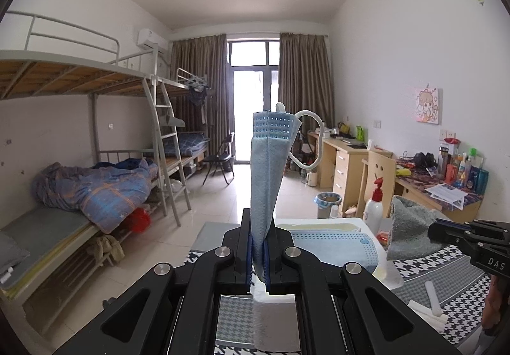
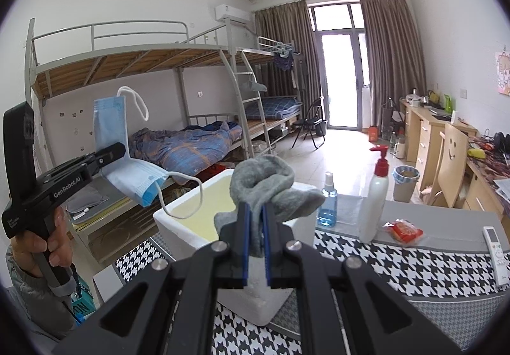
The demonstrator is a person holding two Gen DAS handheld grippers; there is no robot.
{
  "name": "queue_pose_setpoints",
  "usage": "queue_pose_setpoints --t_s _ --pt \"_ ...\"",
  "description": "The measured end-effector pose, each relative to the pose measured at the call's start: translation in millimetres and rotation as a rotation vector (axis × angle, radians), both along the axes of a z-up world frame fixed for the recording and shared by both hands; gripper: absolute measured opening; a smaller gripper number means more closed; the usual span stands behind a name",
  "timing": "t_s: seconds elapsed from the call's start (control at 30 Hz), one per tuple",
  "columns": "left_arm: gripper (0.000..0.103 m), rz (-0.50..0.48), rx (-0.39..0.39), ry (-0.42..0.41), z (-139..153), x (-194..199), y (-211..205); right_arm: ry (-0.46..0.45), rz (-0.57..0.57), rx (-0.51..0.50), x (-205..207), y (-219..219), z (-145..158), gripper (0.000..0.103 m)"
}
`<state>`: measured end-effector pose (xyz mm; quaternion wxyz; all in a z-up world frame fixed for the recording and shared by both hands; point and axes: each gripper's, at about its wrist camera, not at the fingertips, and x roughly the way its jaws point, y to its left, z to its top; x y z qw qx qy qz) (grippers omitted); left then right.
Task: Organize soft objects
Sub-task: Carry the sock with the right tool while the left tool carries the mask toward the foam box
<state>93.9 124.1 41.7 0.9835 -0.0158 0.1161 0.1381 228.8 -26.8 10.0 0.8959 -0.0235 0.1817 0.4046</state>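
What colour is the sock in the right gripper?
Grey sock, clearest in the right wrist view.

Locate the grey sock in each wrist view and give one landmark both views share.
Left wrist view: the grey sock sits at the right edge, held in the right gripper entering from the right.
Right wrist view: bottom centre, pinched between that gripper's jaws, above the white foam box.
Shared landmark: the red-pump white bottle, just left of the sock in the left view, right of it in the right view.

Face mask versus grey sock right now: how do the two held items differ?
The face mask is pale blue, flat and folded, with white ear loops dangling; the grey sock is thick, fuzzy and bunched. The left gripper clamps the mask; the right gripper pinches the sock. Both hang near the white foam box, not yet inside.
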Motion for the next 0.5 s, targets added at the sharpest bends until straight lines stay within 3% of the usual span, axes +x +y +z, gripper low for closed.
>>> queue_pose_setpoints --t_s 0.5 --pt "0.005 0.073 -0.012 -0.006 -1.3 -8.9 24.3 0.027 0.048 -0.039 8.2 39.9 -5.6 0.010"
